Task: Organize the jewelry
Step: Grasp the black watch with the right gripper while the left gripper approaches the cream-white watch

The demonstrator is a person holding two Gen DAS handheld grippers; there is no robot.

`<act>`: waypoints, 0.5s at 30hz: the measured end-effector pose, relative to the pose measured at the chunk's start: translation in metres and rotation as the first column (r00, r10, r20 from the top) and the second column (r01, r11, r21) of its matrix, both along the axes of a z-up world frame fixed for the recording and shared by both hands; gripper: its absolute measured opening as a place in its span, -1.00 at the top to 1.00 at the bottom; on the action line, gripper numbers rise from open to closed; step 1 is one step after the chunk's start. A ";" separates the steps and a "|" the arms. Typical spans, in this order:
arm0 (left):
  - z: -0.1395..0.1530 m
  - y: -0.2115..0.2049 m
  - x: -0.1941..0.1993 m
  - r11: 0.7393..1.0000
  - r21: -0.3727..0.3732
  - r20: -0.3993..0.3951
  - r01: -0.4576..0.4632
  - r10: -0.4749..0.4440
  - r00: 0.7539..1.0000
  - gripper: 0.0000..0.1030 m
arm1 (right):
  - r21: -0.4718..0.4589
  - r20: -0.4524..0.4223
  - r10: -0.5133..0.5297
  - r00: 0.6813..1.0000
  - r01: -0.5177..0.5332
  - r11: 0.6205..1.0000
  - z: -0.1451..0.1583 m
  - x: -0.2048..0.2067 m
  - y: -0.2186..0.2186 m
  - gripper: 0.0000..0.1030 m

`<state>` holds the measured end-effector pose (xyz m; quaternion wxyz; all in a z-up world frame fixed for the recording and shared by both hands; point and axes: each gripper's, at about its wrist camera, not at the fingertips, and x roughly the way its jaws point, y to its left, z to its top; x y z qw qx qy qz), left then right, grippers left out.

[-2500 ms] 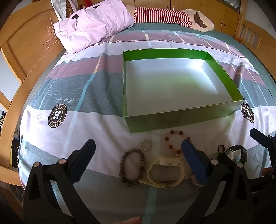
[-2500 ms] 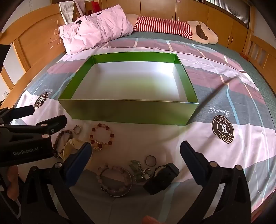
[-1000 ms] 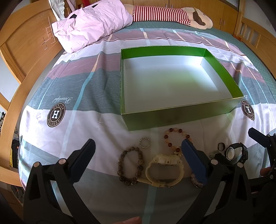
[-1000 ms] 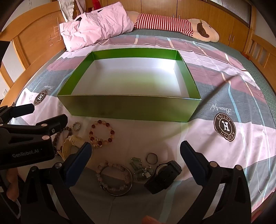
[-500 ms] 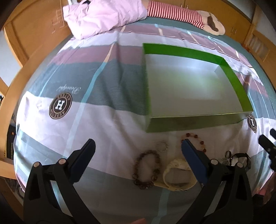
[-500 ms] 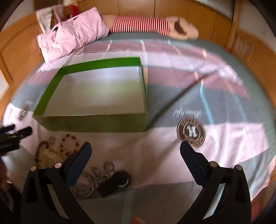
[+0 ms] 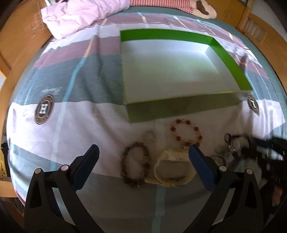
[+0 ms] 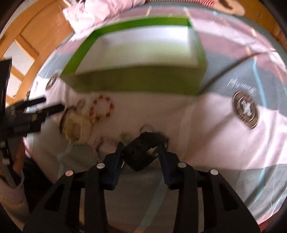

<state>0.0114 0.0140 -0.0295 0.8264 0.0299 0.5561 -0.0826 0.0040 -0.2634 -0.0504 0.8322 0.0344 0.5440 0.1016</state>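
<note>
Jewelry lies on the bedspread in front of an empty green box (image 7: 179,107). My right gripper (image 8: 140,148) is low over the spread and its jaws are closing, with both pads against a black watch (image 8: 141,154) between them. My left gripper (image 7: 143,152) hangs open above a brown bead bracelet (image 7: 123,161) and a cream watch (image 7: 172,156), holding nothing. A red and amber bead bracelet (image 7: 195,129) and a small silver ring (image 7: 149,137) lie nearer the box. The right wrist view is blurred.
A pink pillow (image 7: 80,16) and a striped plush toy (image 7: 161,3) lie at the head of the bed. Wooden bed rails (image 7: 10,53) run along both sides. More small trinkets (image 8: 125,136) and a thin ring (image 8: 147,128) sit just beyond the black watch.
My right gripper has dropped and swung left onto the black watch, and its jaws have narrowed from wide open to around it. The left gripper has tilted a little and stays open.
</note>
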 end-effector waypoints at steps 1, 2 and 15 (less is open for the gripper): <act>-0.002 0.000 -0.001 1.000 -0.004 -0.011 0.006 -0.006 1.000 -0.96 | -0.020 0.017 -0.022 1.000 0.022 1.000 0.001 0.001 -0.002 0.24; -0.006 -0.002 -0.002 1.000 -0.008 -0.031 0.016 -0.016 0.999 -0.95 | -0.052 0.044 -0.057 0.997 0.059 0.997 0.004 0.003 -0.005 0.24; -0.021 -0.003 0.002 1.000 -0.025 -0.035 -0.002 0.001 0.999 -0.42 | 0.052 0.124 -0.174 0.977 0.168 0.984 0.017 0.010 -0.030 -0.24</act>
